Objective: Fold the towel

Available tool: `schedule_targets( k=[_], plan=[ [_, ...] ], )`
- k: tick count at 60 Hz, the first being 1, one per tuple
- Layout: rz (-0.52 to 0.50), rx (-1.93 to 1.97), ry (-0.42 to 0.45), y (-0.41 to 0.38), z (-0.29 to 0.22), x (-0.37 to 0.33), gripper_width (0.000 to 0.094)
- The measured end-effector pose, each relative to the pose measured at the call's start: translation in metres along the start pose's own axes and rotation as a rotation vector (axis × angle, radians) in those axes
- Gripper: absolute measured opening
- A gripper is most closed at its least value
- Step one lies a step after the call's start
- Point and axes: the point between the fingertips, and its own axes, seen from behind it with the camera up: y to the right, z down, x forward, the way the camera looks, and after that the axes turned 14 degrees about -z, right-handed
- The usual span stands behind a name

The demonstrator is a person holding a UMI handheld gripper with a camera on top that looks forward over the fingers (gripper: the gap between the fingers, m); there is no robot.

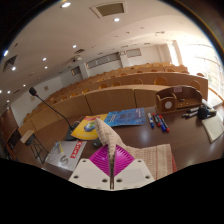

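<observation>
Two white gripper fingers with magenta pads [111,163] sit nearest me, drawn close together; a fold of pale cloth seems pinched between the pads, so I judge them clamped on it, though the contact itself is small and hard to read.

Item, task object: beige woven towel [155,158], lying on the dark wooden table [190,145] just beside and under the fingers, spreading rightward. I judge it light, limp and non-slippery; best taken at a corner or hem, since the middle would only bunch.

Item: white printed card [68,152], left of the fingers.
Item: yellow object [86,127], beyond.
Item: blue patterned cloth [126,117], farther on.
Item: brown wooden box [180,99], far right.
Item: black gooseneck microphone [36,94], far left.
</observation>
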Motion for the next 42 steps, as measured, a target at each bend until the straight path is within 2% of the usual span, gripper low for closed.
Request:
schedule_targets(
  k=[4, 9, 12, 15, 20, 23, 26, 28, 42],
  plan=[
    [0.042, 0.003, 0.012, 0.041, -0.004, -0.015, 0.0033],
    [0.123, -0.007, -0.023, 0.102, 0.013, -0.028, 0.0045],
    [0.168, -0.018, -0.051, 0.131, 0.028, -0.031, 0.0103],
    [0.223, -0.045, -0.090, 0.164, 0.044, -0.037, 0.0239],
    [0.316, -0.101, -0.132, 0.207, 0.059, -0.053, 0.0540],
    [0.339, -0.122, -0.137, 0.218, 0.060, -0.062, 0.0739],
    [0.336, -0.129, -0.124, 0.220, 0.059, -0.071, 0.0868],
    [0.338, -0.134, -0.117, 0.221, 0.057, -0.078, 0.0837],
    [0.307, -0.170, -0.138, 0.174, 0.049, -0.122, 0.0850]
  ],
)
